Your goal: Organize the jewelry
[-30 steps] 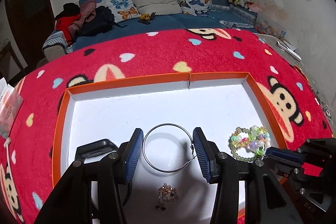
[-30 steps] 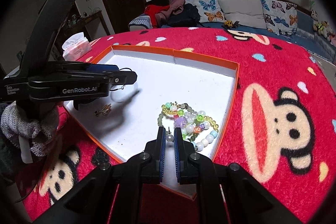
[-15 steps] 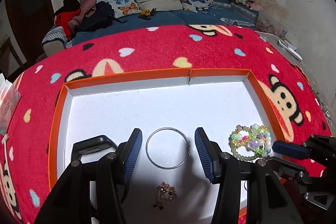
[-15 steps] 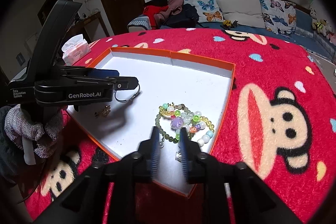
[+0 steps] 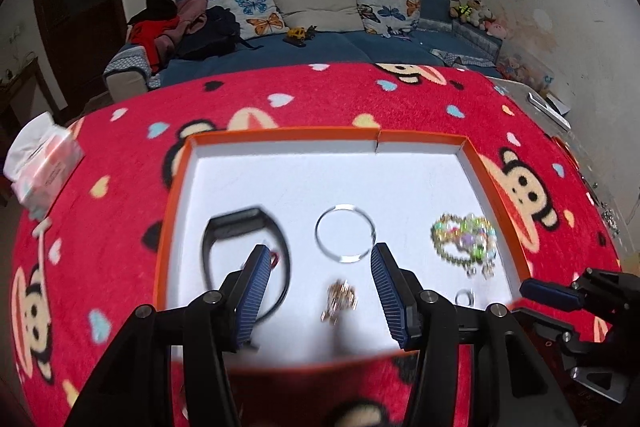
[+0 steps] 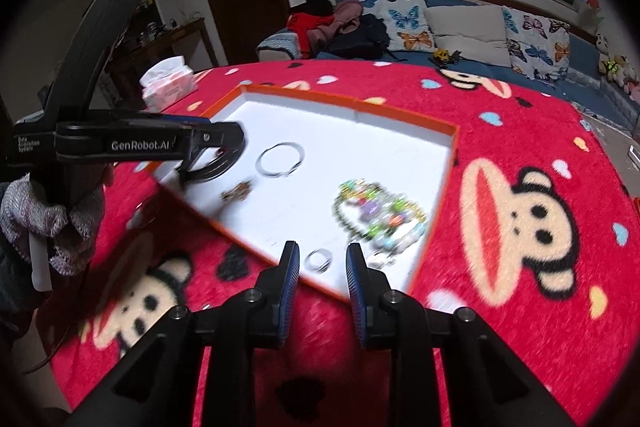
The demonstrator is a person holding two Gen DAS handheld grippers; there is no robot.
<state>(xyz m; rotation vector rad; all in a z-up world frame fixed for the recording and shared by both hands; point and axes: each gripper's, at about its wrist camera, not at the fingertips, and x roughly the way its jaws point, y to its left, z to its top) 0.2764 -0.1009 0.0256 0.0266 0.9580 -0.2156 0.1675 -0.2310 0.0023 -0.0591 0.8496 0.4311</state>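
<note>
Both grippers have drawn back from the orange-rimmed tray [image 5: 173, 211]. Left gripper [image 5: 318, 293] hovers with jaws spread and empty, above the gold charm [image 5: 340, 301], short of the silver bangle [image 5: 345, 238]. Right gripper [image 6: 322, 277], jaws just opened, stands over the small ring [image 6: 319, 259] without touching. Beaded bracelets [image 6: 378, 213] lie beside it.

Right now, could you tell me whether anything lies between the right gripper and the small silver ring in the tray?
Nothing visible does. The small silver ring lies flat on the white floor of the tray, just beyond the right gripper, whose jaws stand open and empty. The beaded bracelets lie apart, further in and to the right.
</note>
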